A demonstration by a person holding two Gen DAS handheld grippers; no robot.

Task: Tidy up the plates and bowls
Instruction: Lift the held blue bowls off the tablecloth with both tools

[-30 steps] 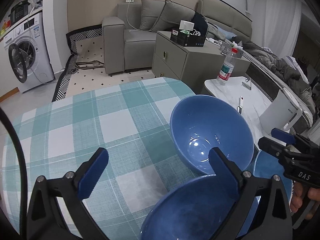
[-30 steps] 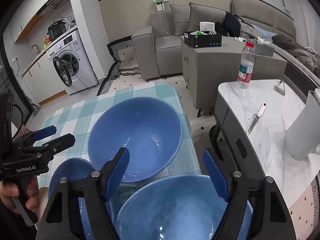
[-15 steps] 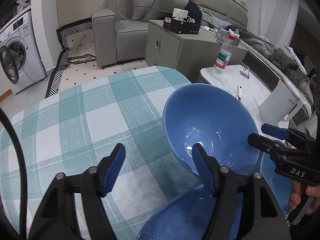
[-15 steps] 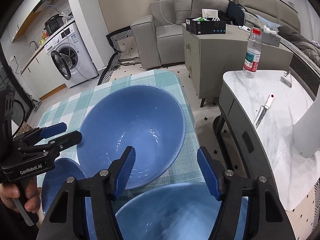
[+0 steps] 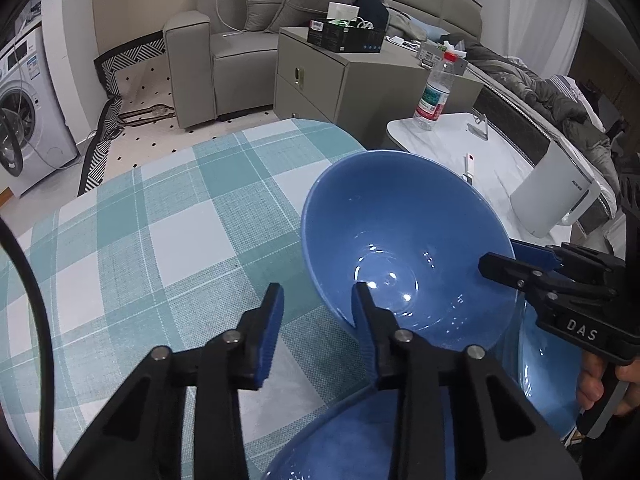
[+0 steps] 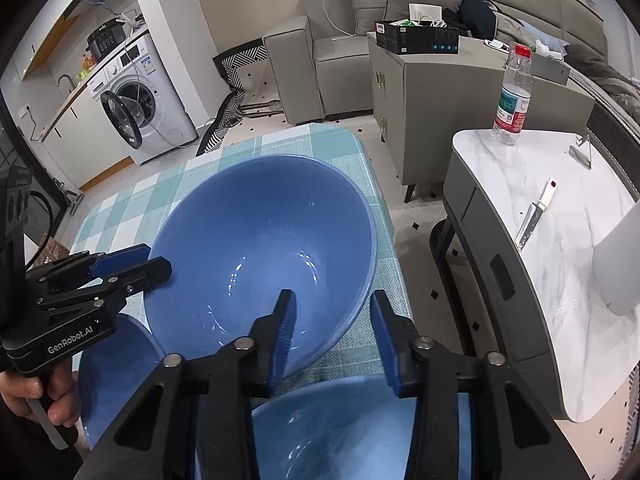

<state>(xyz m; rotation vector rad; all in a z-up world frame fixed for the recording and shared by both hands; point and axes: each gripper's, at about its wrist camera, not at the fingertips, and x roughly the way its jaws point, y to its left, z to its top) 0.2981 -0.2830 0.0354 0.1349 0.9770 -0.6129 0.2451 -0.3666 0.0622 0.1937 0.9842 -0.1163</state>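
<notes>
Blue ceramic fills both views: a large blue bowl [image 5: 404, 248] stands on the checked worktop [image 5: 160, 216], its rim straddled on two opposite sides by the claws; the left claw [image 5: 316, 312] has its outer finger over the cloth and its inner finger inside the bowl at about 7 o'clock of the rim; the right claw [image 6: 332, 316] mirrors it at about 5 o'clock in its own view; both have just been closing and now stand narrow, the bowl's wall between the fingers, though whether the pads already press on it cannot be told. A second blue bowl [image 6: 340, 432] sits just beside the first at the near edge; a blue plate [image 6: 116, 376] lies partly under the left claw's handle. Nothing looks stacked yet, so sorting seems barely begun; what remains, judging by the layout, is lifting this bowl, nesting the bowls together and gathering the plate.
</notes>
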